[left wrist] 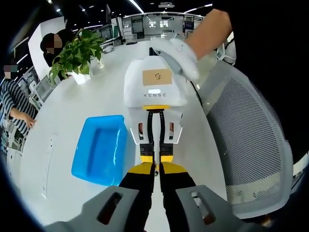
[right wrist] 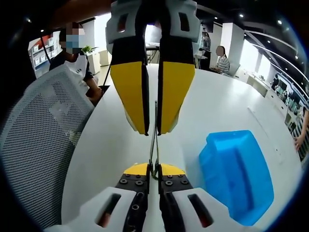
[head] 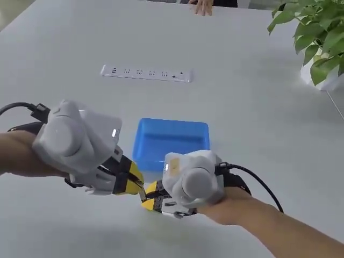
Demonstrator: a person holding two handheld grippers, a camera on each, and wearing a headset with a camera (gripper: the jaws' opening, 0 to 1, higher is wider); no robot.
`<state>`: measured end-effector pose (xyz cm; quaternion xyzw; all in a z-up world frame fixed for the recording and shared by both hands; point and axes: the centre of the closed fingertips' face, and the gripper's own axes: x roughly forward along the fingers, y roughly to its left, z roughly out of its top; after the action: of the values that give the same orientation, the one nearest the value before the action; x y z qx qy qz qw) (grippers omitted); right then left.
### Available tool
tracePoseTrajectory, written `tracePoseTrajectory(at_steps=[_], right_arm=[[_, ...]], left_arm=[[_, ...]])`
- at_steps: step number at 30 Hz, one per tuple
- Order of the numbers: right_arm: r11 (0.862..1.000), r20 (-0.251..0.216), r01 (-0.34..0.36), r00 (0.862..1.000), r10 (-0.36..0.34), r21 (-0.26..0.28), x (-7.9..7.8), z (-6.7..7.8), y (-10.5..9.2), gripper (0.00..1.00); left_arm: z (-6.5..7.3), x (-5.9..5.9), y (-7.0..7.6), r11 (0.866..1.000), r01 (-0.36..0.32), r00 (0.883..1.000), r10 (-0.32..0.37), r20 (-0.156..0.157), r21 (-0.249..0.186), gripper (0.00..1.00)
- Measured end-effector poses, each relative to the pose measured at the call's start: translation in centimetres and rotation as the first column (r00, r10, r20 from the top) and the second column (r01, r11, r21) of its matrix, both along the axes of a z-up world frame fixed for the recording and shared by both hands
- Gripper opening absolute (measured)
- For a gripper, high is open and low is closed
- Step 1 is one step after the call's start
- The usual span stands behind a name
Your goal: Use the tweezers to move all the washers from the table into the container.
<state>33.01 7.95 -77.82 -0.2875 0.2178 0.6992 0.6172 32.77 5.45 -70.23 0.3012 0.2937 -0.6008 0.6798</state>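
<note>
**Right gripper view: tweezers [right wrist: 154, 140] clamped in your right gripper [right wrist: 154, 170], grippers tip to tip**

- Your right gripper's jaws are closed on the lower end of the tweezers. The thin metal shaft runs straight out from between them.
- The far end of the tweezers sits in the narrow slot between the yellow pads [right wrist: 129, 92] of your left gripper [right wrist: 153, 131], which faces yours head-on. I can't tell whether those pads pinch the shaft or only bracket it.
- Left gripper view: your left jaws are drawn in to a slim gap. Their tips are almost touching the right gripper's tips.
- Head view: the two grippers meet above the white table [head: 242, 107], just in front of the near edge of the blue container [head: 173, 123]. Your left gripper comes in from the left and your right from the lower right, with a black cable [head: 258, 180] trailing off it.
- The container sits open on the table, near the jaw tips but not touching them.
- A white power strip [head: 146, 73] lies beyond the container, well apart from it.
- A potted plant [head: 314, 32] stands at the far right.
- A mesh chair [right wrist: 43, 125] is beside the table.
</note>
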Motion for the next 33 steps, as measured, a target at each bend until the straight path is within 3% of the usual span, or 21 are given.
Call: tracePoseTrajectory(at_steps=[10,12,16,19,22,29,33], right_arm=[[1.000,0.007,-0.005,1.000,0.005,0.002,-0.1,0.3,0.1,0.06],[1.000,0.005,-0.003,1.000,0.003,0.005,-0.1,0.5,0.1,0.06],[1.000,0.004,-0.008,1.000,0.008,0.008,-0.2,1.0,0.0,0.06],[1.000,-0.001,-0.010,1.000,0.010,0.012,-0.2,1.6,-0.1,0.07],[1.000,0.000,-0.011,1.000,0.011,0.019,-0.1,2.3,-0.3,0.07],[0.999,0.000,-0.009,1.000,0.009,0.032,0.3,4.0,-0.7,0.07],[0.999,-0.008,-0.008,1.000,0.008,0.042,0.5,5.1,-1.0,0.07]], left_arm=[[0.3,-0.1,0.0,1.000,-0.017,1.000,0.017,-0.004,-0.025,0.16],[0.4,-0.1,0.0,0.999,-0.023,1.000,0.023,-0.004,-0.028,0.21],[1.0,-0.1,0.0,0.996,-0.063,0.998,0.062,-0.016,-0.066,0.27],[1.8,-0.2,-0.3,0.988,-0.095,0.995,0.091,-0.037,-0.121,0.35],[2.4,0.3,-0.1,0.978,-0.141,0.990,0.138,-0.033,-0.152,0.45],[3.1,0.4,0.5,0.959,-0.211,0.977,0.204,-0.055,-0.189,0.61],[3.1,0.4,0.9,0.949,-0.242,0.970,0.234,-0.065,-0.203,0.66]])
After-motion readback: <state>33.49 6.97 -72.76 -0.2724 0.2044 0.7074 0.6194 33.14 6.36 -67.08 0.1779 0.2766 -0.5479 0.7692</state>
